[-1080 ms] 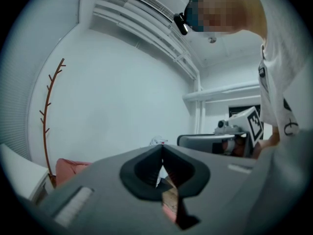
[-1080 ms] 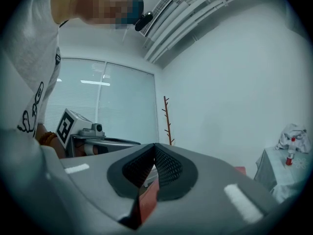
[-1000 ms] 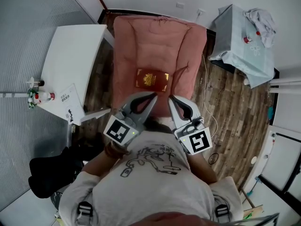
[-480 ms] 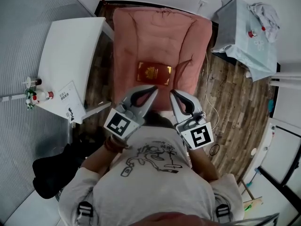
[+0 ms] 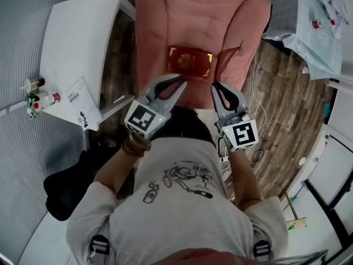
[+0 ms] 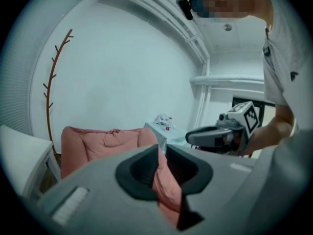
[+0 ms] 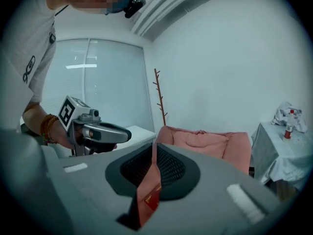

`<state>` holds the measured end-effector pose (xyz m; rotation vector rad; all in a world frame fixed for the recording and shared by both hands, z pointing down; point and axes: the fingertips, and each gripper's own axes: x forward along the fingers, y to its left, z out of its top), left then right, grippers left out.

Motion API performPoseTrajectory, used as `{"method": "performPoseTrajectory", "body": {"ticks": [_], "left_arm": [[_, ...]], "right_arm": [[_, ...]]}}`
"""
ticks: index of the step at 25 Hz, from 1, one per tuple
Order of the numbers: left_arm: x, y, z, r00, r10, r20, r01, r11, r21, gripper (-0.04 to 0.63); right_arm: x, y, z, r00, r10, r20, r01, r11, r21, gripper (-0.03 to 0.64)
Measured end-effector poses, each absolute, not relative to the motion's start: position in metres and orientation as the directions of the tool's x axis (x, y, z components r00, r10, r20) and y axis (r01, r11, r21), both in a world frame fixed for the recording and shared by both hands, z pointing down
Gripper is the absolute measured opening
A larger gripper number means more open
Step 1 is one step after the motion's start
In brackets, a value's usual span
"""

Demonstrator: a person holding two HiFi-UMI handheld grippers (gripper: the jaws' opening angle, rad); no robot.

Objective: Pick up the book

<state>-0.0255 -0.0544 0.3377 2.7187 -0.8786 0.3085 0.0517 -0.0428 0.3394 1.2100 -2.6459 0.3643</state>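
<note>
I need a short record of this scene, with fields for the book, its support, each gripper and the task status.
book: red, closed, lying flat
support: pink cushion
left gripper: short of the book, jaws opening, nothing between them
right gripper: short of the book, jaws opening, nothing between them
status: book not yet touched

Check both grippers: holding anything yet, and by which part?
Nothing is held. The left gripper and right gripper jaws are just opening, with nothing between them. The red book lies untouched on the pink cushion.
</note>
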Motion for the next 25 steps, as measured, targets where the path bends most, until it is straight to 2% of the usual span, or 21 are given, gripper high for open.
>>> {"method": "performPoseTrajectory", "body": {"ticks": [4, 9, 18, 25], "left_arm": [[-0.036, -0.064, 0.401, 0.789, -0.506, 0.349, -0.599, -0.761, 0.25, 0.083], [-0.066, -0.083, 0.498, 0.75, -0.485, 0.449, -0.654, -0.646, 0.393, 0.112], [-0.105, -0.108, 0.648, 0.679, -0.45, 0.58, -0.715, -0.586, 0.381, 0.177], [-0.109, -0.121, 0.735, 0.678, -0.378, 0.63, -0.717, -0.528, 0.454, 0.261]], "right_arm": [[0.049, -0.054, 0.402, -0.628, -0.685, 0.369, -0.767, 0.624, -0.147, 0.067], [0.052, -0.067, 0.485, -0.598, -0.65, 0.469, -0.786, 0.589, -0.186, 0.108], [0.066, -0.073, 0.652, -0.54, -0.519, 0.663, -0.8, 0.561, -0.213, 0.186], [0.079, -0.083, 0.746, -0.515, -0.444, 0.733, -0.828, 0.48, -0.291, 0.224]]}}
